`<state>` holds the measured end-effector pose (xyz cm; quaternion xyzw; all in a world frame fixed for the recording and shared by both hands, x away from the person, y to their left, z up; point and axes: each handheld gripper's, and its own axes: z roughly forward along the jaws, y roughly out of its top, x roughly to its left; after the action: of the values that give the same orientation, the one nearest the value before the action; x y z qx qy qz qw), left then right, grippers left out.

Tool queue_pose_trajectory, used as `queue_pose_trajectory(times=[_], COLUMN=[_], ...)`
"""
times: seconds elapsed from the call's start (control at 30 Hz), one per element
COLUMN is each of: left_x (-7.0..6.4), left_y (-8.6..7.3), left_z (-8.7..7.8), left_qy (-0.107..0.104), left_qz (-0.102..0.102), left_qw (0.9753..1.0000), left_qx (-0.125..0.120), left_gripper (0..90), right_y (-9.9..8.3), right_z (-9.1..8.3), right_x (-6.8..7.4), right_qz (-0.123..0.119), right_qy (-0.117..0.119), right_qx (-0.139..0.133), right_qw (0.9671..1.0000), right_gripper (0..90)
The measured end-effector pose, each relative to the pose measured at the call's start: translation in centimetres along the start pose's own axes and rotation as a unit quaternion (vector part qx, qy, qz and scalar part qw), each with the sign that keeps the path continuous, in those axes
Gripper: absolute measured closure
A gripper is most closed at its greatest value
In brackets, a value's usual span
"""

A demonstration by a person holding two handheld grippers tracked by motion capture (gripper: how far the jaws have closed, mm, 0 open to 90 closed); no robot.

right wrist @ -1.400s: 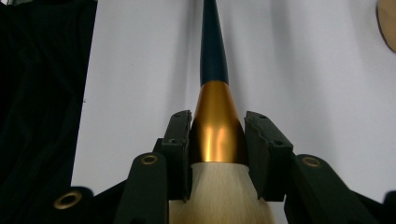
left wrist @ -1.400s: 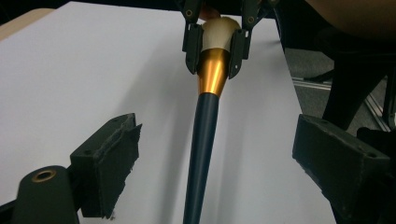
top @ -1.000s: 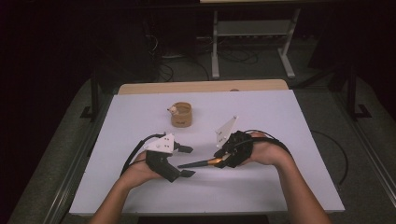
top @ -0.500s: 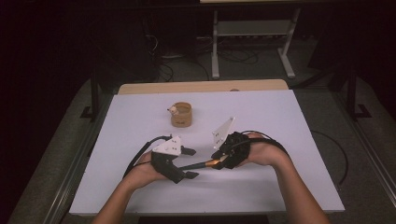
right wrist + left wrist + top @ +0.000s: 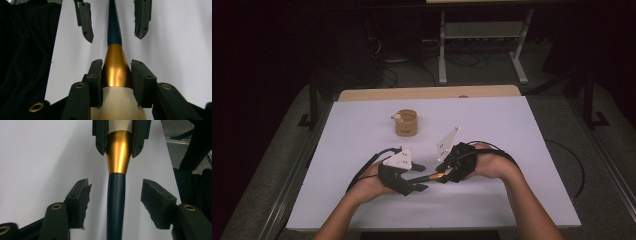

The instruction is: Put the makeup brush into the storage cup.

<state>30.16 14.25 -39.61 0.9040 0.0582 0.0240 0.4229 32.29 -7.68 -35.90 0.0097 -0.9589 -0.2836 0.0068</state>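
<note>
Near the table's point(image 5: 532, 130) front edge, midway along it, a brush point(image 5: 117, 195) passes between two hand-held tools. The right gripper point(image 5: 115, 75) pinches the brush at its gold ferrule, pale bristles trailing back toward the camera. The left gripper point(image 5: 115, 192), which half a second ago sat slightly farther left, has closed in; its fingers point(image 5: 80, 195) stand spread on either side of the dark handle without touching it. The handover looks imminent but not yet made. A wooden cup point(image 5: 405, 122) waits well apart, toward the table's far edge.
</note>
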Motion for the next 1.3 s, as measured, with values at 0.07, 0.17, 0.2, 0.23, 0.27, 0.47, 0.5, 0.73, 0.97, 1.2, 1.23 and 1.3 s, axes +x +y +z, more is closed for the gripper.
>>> queue_pose_trajectory(times=[0.07, 0.17, 0.2, 0.23, 0.27, 0.47, 0.5, 0.73, 0.97, 1.2, 1.23, 1.3], left_x=[-0.1, -0.2, -0.3, -0.3, -0.4, -0.5, -0.5, -0.7, -0.8, -0.8, -0.8, -0.8], left_y=[0.1, 0.2, 0.2, 0.2, 0.2, 0.3, 0.4, 0.3, 0.4, 0.4, 0.4, 0.4], left_z=[0.1, 0.3, 0.4, 0.5, 0.5, 0.9, 1.0, 1.3, 1.5, 1.5, 1.5, 1.5], left_qy=[0.001, 0.002, 0.001, 0.003, 0.002, 0.002, 0.003, 0.001, -0.003, -0.003, -0.001, -0.004], left_qz=[-0.002, -0.001, -0.001, 0.002, -0.002, 0.009, 0.008, 0.002, 0.006, 0.012, 0.016, 0.016], left_qw=[1.0000, 1.0000, 1.0000, 1.0000, 1.0000, 0.9996, 0.9996, 0.9996, 0.9994, 0.9992, 0.9991, 0.9991], left_qx=[-0.002, -0.002, 0.000, 0.004, 0.006, 0.025, 0.025, 0.029, 0.033, 0.038, 0.040, 0.040], left_gripper=[42.5, 48.1, 49.7, 51.3, 52.9, 60.3, 61.3, 68.4, 72.0, 73.0, 73.1, 73.2], right_y=[0.0, 0.2, 0.2, 0.2, 0.3, 0.5, 0.5, 0.6, 0.6, 0.6, 0.7, 0.7], right_z=[0.0, 0.2, 0.2, 0.2, 0.2, 0.4, 0.4, 0.6, 0.7, 0.8, 0.8, 0.8], right_x=[0.0, 0.0, 0.0, 0.0, 0.0, 0.2, 0.2, 0.1, 0.1, 0.1, 0.1, 0.1], right_qz=[-0.002, -0.010, -0.010, -0.011, -0.010, -0.015, -0.016, -0.016, -0.019, -0.020, -0.020, -0.021], right_qy=[0.000, 0.001, 0.000, 0.002, 0.000, 0.003, 0.004, 0.006, 0.008, 0.009, 0.009, 0.009], right_qx=[0.002, -0.005, -0.004, -0.003, -0.004, 0.000, 0.001, 0.003, 0.005, 0.004, 0.004, 0.005], right_qw=[1.0000, 0.9999, 0.9999, 0.9999, 0.9999, 0.9999, 0.9999, 0.9999, 0.9998, 0.9998, 0.9998, 0.9997], right_gripper=[61.8, 61.8, 61.8, 61.8, 61.8, 61.8, 61.8, 61.8, 61.9, 61.8, 61.8, 61.8])
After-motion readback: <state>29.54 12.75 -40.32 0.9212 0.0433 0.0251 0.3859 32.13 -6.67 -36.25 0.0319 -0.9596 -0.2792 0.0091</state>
